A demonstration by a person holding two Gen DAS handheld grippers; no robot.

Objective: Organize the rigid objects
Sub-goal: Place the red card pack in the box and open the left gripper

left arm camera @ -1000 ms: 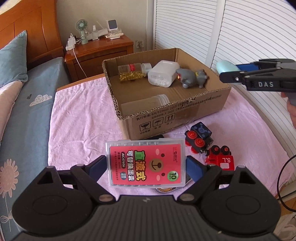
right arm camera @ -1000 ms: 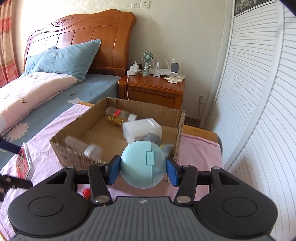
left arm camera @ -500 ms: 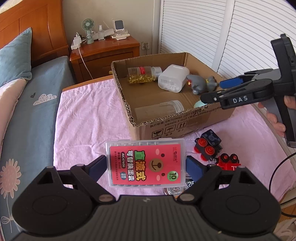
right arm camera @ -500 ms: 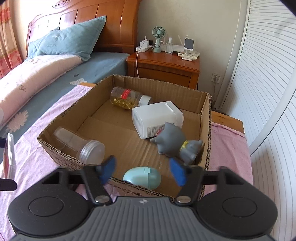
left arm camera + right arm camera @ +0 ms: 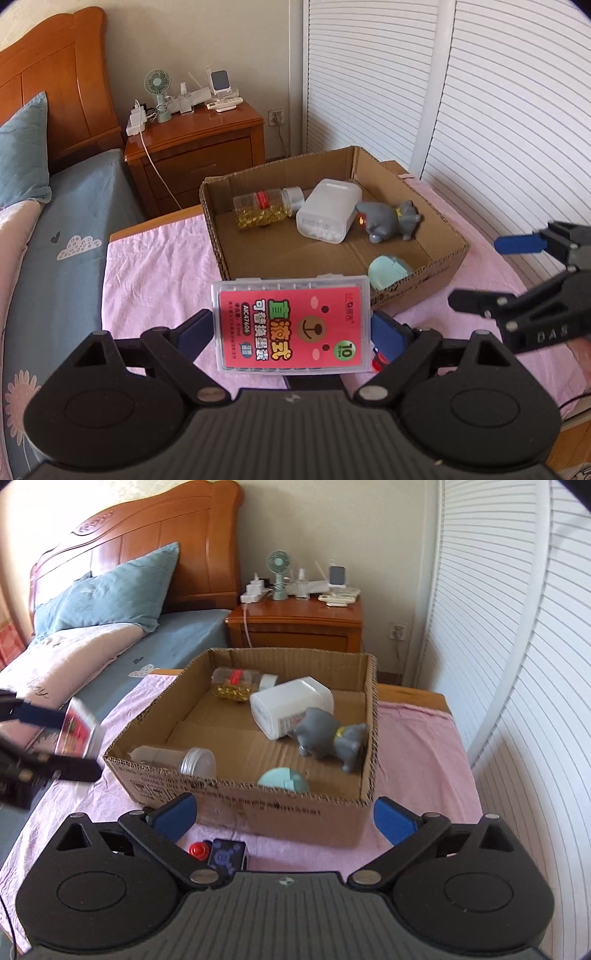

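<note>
Currently the left gripper (image 5: 291,326) is clamped on a clear plastic refill case (image 5: 291,325), held upright over the pink cloth (image 5: 155,266) just short of the cardboard box (image 5: 439,258). The case's red label carries a bear face, large Chinese characters, the code "AIC47606" and a green disc marked "10"; the smaller print is illegible. The right gripper (image 5: 284,814) has its jaws spread wide and grips nothing; seen from the left wrist camera, its side reads "DAS". Printing on the box's front wall, including handling symbols, is too blurred to read. Inside the box lie a bottle of yellow capsules (image 5: 236,681) with a red label band, a white container (image 5: 291,705) whose label is unreadable, a grey toy animal (image 5: 325,738), a clear jar (image 5: 177,758) and a pale blue round case (image 5: 282,781), the latter partly hidden behind the front wall. A toy block (image 5: 225,856) printed with a skull mark lies near the right gripper, partly cut off by its body.
</note>
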